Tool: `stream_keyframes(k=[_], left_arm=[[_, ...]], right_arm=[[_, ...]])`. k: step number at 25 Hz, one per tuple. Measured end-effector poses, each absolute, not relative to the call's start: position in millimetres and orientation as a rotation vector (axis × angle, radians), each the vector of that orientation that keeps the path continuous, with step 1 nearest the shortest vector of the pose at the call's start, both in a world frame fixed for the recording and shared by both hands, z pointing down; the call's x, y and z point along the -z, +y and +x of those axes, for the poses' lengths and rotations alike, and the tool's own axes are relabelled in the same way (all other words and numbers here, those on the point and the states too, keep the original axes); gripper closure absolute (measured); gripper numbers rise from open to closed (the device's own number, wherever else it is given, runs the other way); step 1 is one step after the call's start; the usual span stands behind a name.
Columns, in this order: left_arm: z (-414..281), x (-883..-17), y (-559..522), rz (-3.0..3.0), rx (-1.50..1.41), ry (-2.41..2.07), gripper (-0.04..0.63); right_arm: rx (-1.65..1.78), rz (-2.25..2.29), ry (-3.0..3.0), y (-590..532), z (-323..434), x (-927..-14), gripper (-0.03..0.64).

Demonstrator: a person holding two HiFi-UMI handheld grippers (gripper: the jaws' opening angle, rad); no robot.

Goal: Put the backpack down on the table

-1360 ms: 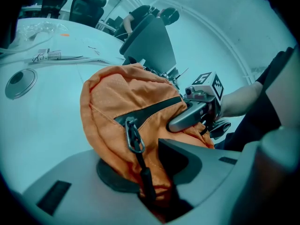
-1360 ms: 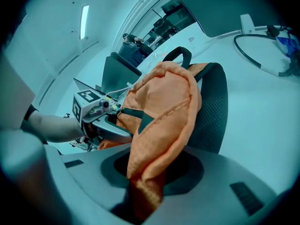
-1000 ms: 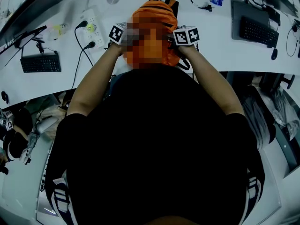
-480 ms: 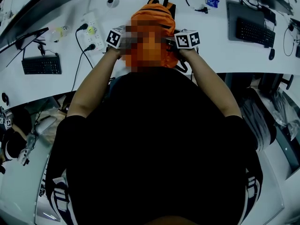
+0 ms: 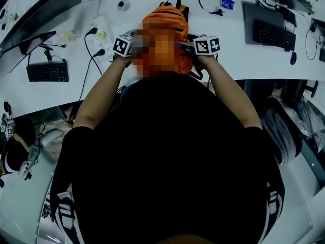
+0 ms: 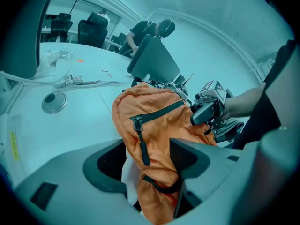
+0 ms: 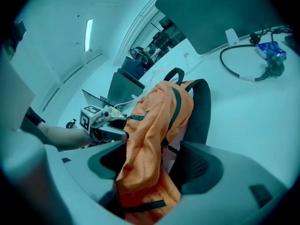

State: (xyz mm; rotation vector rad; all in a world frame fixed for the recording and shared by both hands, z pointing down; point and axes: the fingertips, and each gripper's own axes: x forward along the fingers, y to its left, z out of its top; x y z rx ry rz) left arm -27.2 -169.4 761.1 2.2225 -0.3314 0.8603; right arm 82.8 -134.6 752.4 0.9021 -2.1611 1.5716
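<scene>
Jaws of left gripper (image 6: 149, 159) apart, right gripper (image 7: 152, 165) opening, orange backpack (image 6: 159, 116) loose between, on table (image 5: 238, 55)

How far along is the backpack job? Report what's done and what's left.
Done: the orange backpack rests on the white table. In hand: the left tool and right tool each have jaws apart, with backpack fabric between them but not pinched. Left: draw both tools clear of the fabric.
</scene>
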Motion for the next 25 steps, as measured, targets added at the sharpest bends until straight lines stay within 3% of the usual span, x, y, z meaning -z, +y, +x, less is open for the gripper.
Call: stream_keyframes(k=[20, 25], left_arm=[[-67, -721, -150, 2.321, -0.827, -0.496, 0.327], [-74, -712, -136, 2.323, -0.811, -0.494, 0.334]], right_arm=[[-1.582, 1.118, -2.250, -109, 130, -717, 0.272], [-1.519, 1.155, -2.274, -104, 134, -708, 0.337]])
